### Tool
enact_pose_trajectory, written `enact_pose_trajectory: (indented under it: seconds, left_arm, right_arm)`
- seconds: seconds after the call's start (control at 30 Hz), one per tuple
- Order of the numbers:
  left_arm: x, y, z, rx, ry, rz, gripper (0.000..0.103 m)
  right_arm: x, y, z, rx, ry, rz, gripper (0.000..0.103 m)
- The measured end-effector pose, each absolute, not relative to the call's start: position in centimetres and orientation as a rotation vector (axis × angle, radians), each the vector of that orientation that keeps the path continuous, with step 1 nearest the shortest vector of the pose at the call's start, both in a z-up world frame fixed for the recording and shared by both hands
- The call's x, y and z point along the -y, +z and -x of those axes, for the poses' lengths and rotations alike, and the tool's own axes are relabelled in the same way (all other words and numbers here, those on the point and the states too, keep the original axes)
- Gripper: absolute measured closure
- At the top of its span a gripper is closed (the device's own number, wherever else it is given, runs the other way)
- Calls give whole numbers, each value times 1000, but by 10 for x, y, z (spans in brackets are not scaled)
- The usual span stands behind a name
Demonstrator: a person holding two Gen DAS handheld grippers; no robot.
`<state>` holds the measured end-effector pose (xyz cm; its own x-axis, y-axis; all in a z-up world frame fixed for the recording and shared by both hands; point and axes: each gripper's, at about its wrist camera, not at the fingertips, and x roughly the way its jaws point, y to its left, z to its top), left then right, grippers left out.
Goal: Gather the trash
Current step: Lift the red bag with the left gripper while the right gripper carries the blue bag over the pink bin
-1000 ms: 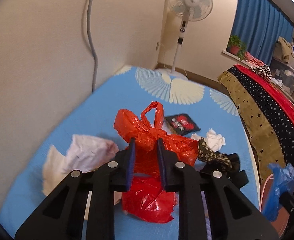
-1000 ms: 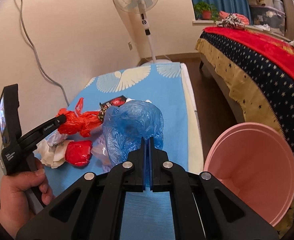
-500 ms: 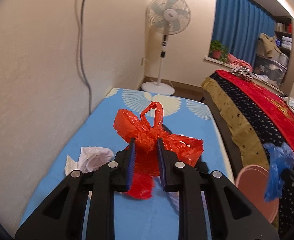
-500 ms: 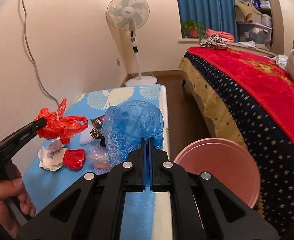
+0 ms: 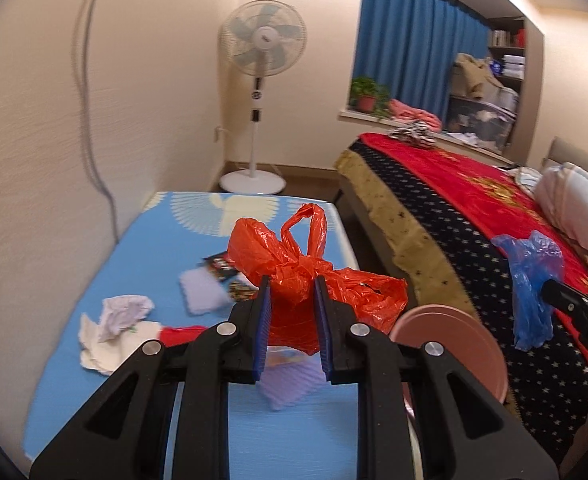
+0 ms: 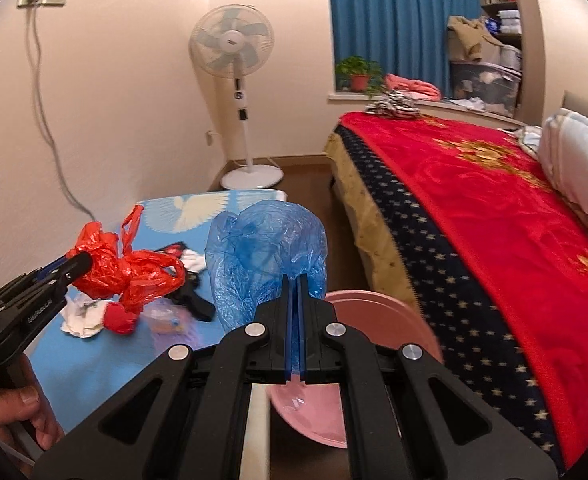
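Two bags held up, ready for the pink bin.

Two beds fill the room: a big red bed and a low blue mat with trash on it. Between them sits the bin, likely where the trash goes. Left claw pinches the red bag above the mat. Right claw is pressed together on the blue bag, near the bin. White paper lies on the mat, not yet picked up.

Warm indoor light, fisheye-warped edges.
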<state>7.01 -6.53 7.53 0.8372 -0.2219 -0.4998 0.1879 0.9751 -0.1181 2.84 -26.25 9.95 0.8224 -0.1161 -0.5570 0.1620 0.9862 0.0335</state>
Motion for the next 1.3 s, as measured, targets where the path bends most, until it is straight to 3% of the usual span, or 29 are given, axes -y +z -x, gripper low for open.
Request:
enact_pose_trajectory:
  seconds: [0.5, 0.77, 1.3]
  left_arm:
    - [141, 52, -65, -503, -420, -18, 83]
    - [148, 52, -68, -507, -459, -28, 83]
    - [181, 14, -74, -582, -492, -79, 83]
  right_arm:
    - [331, 66, -27, -613, -319, -171, 101]
    - [367, 82, -16, -545, -372, -298, 101]
    - [364, 53, -31, -630, -356, -289, 101]
